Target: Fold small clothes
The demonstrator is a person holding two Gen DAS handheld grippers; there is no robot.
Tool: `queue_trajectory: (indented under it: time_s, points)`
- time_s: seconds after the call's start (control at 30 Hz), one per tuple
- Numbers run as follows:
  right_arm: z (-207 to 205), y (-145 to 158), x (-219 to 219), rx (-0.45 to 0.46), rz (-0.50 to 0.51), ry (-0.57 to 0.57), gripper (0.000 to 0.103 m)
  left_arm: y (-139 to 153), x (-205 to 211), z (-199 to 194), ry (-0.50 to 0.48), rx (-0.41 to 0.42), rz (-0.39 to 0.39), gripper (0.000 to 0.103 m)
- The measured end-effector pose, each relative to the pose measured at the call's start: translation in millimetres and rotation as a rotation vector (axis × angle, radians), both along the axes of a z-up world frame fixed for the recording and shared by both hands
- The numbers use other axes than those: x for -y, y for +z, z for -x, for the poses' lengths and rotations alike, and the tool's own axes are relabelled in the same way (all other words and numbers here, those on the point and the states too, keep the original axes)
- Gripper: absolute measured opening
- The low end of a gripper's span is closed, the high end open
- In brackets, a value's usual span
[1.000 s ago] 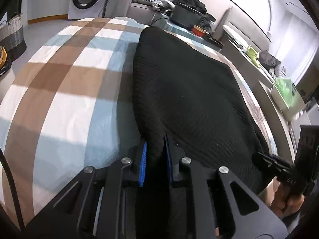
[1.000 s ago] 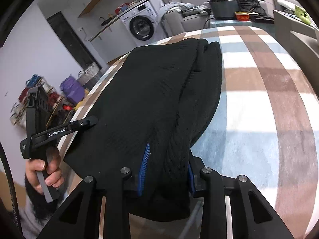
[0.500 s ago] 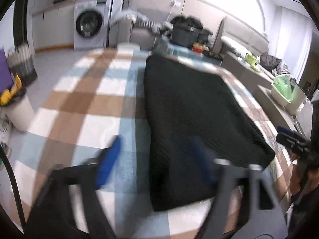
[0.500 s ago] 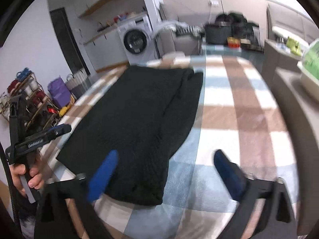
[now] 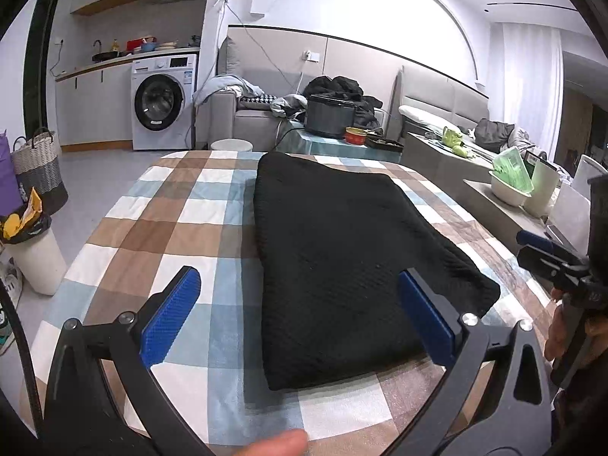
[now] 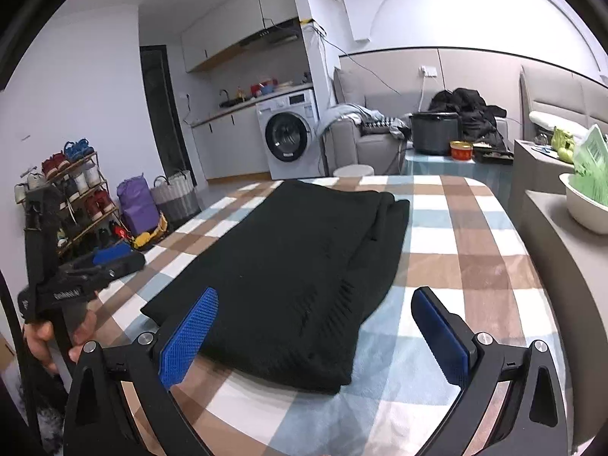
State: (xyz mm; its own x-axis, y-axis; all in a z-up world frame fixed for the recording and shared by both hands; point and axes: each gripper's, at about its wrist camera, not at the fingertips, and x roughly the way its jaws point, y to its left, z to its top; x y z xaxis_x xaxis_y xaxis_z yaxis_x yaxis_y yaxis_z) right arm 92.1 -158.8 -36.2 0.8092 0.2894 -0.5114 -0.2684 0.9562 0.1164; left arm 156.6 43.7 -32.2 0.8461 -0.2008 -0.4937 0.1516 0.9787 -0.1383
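Lying long-axis away toward the table's (image 5: 178,235) far edge, the folded black garment (image 5: 342,250) has its near short edge just ahead of both grippers, left (image 5: 300,319) and right (image 6: 319,326), jaws just opened wide, nothing between them.
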Motion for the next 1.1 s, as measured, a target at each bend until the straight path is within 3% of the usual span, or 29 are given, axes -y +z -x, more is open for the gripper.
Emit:
queue_trajectory:
  time_s: [0.63, 0.8, 1.1]
  points:
    - [3.3, -5.5, -0.2, 0.037, -0.011, -0.028, 0.103, -14.5, 7.0, -8.2, 0.025, -0.003, -0.042, 0.103]
    - [11.8, -1.3, -0.2, 0.083, -0.012, -0.02, 0.103, -15.5, 3.2, -9.3, 0.028, -0.008, -0.031, 0.103]
    - [18.5, 0.4, -12.6, 0.121, 0.041, 0.014, 0.103, -15.2, 0.9, -6.9, 0.031, 0.005, -0.027, 0.103]
